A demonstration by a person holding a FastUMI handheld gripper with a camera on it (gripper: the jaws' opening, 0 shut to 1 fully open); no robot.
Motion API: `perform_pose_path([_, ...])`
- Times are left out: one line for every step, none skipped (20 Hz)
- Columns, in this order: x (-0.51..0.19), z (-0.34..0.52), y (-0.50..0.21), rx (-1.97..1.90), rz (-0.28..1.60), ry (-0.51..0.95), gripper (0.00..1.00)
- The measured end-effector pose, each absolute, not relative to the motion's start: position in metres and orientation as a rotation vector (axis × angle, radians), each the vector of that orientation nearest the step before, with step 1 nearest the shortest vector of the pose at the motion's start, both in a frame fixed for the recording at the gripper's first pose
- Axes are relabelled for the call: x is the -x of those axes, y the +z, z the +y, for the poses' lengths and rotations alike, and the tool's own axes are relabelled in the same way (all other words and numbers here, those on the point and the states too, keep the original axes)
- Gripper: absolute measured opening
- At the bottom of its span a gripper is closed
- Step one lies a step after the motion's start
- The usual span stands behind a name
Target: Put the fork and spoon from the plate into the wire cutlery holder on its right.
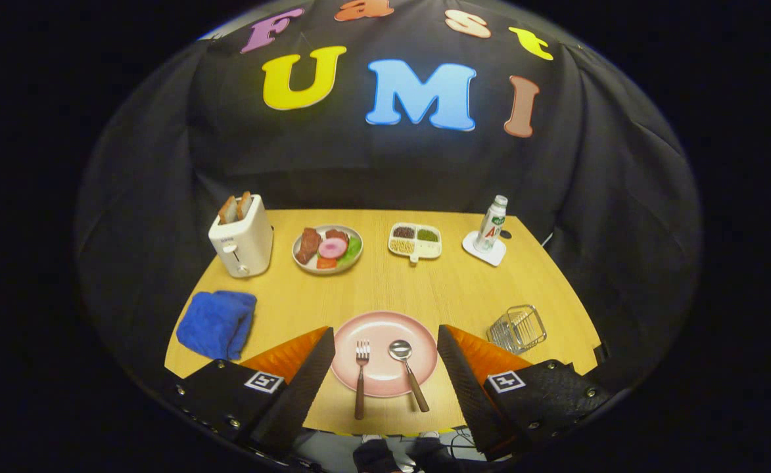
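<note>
Gripper view: the gripper (385, 368) hangs above the near edge of the wooden table (451, 289) with its fingers spread wide and holding nothing. The pink plate (385, 328) lies between them. On the plate rest the fork (361, 374) and the spoon (406, 371), side by side but apart, heads toward the far side of the table and handles running over the near rim of the plate onto the wood. The spoon's handle slants toward the right finger. The wire cutlery holder (518, 327) stands well apart from the plate on its right, just beyond the right finger, and it looks tilted or lying on its side, though I cannot tell which way its mouth faces.

Neither utensil has been lifted, so the task stands at its start.

Several risks follow from this layout. Both pieces lie flat and thin, so fingers closing too high would slide over a handle and skate it off the plate. Closing near the plate rim could tip or push the plate toward the table's near edge. The fork and spoon are close enough that a wide grab might catch both, or nudge one while taking the other. If the holder's opening is not upward, a dropped utensil may bounce out, and the light wire frame could shift when bumped.
</note>
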State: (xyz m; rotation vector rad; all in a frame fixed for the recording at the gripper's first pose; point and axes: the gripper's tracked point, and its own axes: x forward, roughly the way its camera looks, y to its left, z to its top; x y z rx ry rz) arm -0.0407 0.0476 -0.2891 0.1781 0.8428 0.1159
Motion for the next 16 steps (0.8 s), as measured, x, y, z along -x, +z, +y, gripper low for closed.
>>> perform_pose_path([0.048, 0.05, -0.304, -0.171, 0.895, 0.122, 0.97])
perform_pose_path([0.052, 0.052, -0.319, -0.161, 0.942, 0.131, 0.97])
perform_pose_path([0.058, 0.051, -0.334, -0.144, 0.99, 0.134, 0.97])
perform_pose_path([0.061, 0.048, -0.348, -0.118, 1.04, 0.135, 0.97])
perform_pose_path([0.065, 0.045, -0.361, -0.088, 1.097, 0.139, 0.97])
perform_pose_path([0.069, 0.046, -0.373, -0.06, 1.148, 0.145, 0.97])
perform_pose_path([0.075, 0.046, -0.386, -0.039, 1.192, 0.155, 0.97])
perform_pose_path([0.078, 0.046, -0.396, -0.03, 1.232, 0.164, 0.97])
perform_pose_path([0.081, 0.048, -0.406, -0.028, 1.263, 0.172, 0.97])
perform_pose_path([0.083, 0.051, -0.414, -0.031, 1.29, 0.178, 0.97])
perform_pose_path([0.086, 0.051, -0.42, -0.028, 1.317, 0.182, 0.97])
perform_pose_path([0.09, 0.05, -0.426, -0.017, 1.344, 0.188, 0.96])
perform_pose_path([0.093, 0.048, -0.433, -0.008, 1.362, 0.191, 0.93])
perform_pose_path([0.095, 0.049, -0.438, -0.003, 1.381, 0.198, 0.93])
perform_pose_path([0.099, 0.049, -0.444, 0.004, 1.404, 0.204, 0.93])
perform_pose_path([0.1, 0.047, -0.448, 0.017, 1.422, 0.21, 0.93])
